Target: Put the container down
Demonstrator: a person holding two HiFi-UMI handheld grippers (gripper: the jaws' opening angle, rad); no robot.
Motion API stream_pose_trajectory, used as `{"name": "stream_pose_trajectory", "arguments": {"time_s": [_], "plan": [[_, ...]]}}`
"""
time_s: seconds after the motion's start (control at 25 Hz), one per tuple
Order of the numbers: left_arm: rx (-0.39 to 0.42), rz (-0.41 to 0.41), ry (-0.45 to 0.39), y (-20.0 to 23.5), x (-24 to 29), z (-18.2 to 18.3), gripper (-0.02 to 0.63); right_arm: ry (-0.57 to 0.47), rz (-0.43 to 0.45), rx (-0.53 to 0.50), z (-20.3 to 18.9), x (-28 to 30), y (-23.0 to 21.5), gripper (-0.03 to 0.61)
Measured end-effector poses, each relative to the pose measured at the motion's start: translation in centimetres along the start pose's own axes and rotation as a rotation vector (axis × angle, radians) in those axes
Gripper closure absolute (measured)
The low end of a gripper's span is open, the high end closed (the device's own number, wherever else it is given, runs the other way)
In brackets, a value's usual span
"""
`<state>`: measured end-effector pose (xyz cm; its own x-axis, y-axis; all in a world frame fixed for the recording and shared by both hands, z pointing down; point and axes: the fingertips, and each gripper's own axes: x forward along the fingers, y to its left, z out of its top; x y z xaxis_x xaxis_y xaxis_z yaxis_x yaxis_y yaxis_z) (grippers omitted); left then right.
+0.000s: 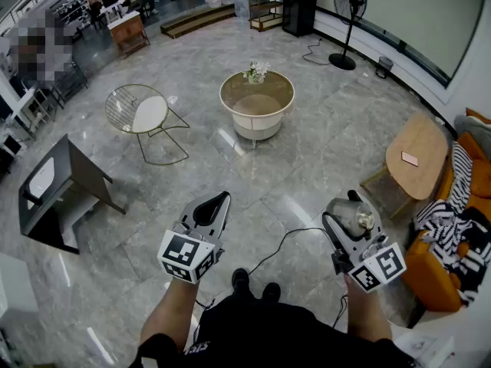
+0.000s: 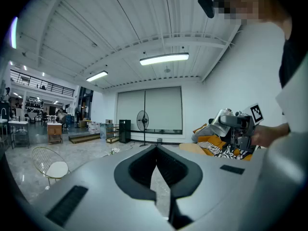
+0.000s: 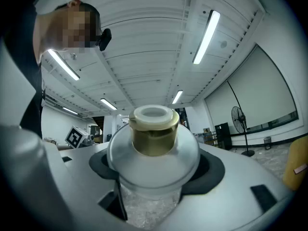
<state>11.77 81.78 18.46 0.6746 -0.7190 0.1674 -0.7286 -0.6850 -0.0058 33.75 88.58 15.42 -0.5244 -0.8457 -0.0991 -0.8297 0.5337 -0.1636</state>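
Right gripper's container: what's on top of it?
A clear domed lid tops the container, then a brass-coloured neck and a white cap. The right gripper and its fingers cover the lower body, so the base and most contents cannot be seen.

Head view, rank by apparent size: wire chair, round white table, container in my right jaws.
1. wire chair and round white table: look alike, unranked.
2. container: smallest, though nearest the camera.
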Motion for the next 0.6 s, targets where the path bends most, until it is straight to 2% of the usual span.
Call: {"name": "stream_pose_trajectory", "arguments": {"time_s": [0.4, 0.6], "plan": [[0.02, 0.02, -0.02, -1.3, -0.7, 0.2, 0.603, 0.004, 0.029, -0.002, -0.2, -0.8, 0.4, 0.233], [0.016, 0.029, -0.019, -0.4, -1.1, 0.0, 0.603, 0.006, 0.056, 0.029, -0.6, 0.8, 0.9, 0.233]]}}
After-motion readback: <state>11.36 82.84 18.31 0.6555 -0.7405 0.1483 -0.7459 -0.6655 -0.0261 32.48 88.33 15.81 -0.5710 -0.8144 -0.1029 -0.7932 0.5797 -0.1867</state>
